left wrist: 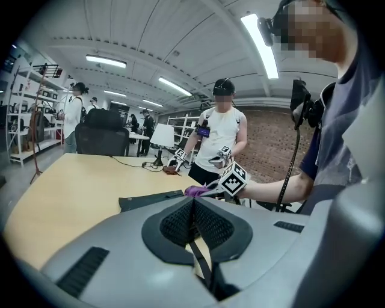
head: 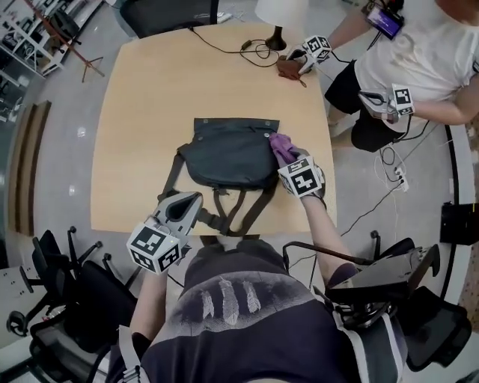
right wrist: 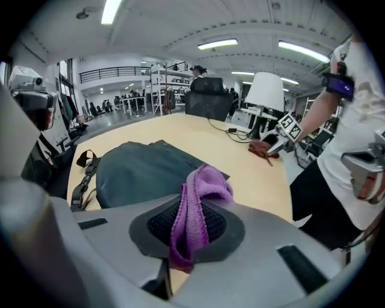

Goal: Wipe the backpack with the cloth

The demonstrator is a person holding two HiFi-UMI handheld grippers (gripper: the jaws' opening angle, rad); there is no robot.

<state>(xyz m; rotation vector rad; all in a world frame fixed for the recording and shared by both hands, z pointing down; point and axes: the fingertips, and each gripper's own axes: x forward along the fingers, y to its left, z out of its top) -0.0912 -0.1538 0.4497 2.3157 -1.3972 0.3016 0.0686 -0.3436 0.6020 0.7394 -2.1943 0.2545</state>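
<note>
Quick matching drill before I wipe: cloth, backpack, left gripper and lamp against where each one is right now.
1 cloth
2 backpack
3 left gripper
4 lamp

A at the table's far edge
B lying flat at mid-table
C clamped in the right gripper
D at the near edge, by the straps

Pairs: 1-C, 2-B, 3-D, 4-A

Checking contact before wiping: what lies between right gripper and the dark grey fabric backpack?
Purple knitted cloth, clamped in the right gripper, resting on the backpack; head view.
</note>
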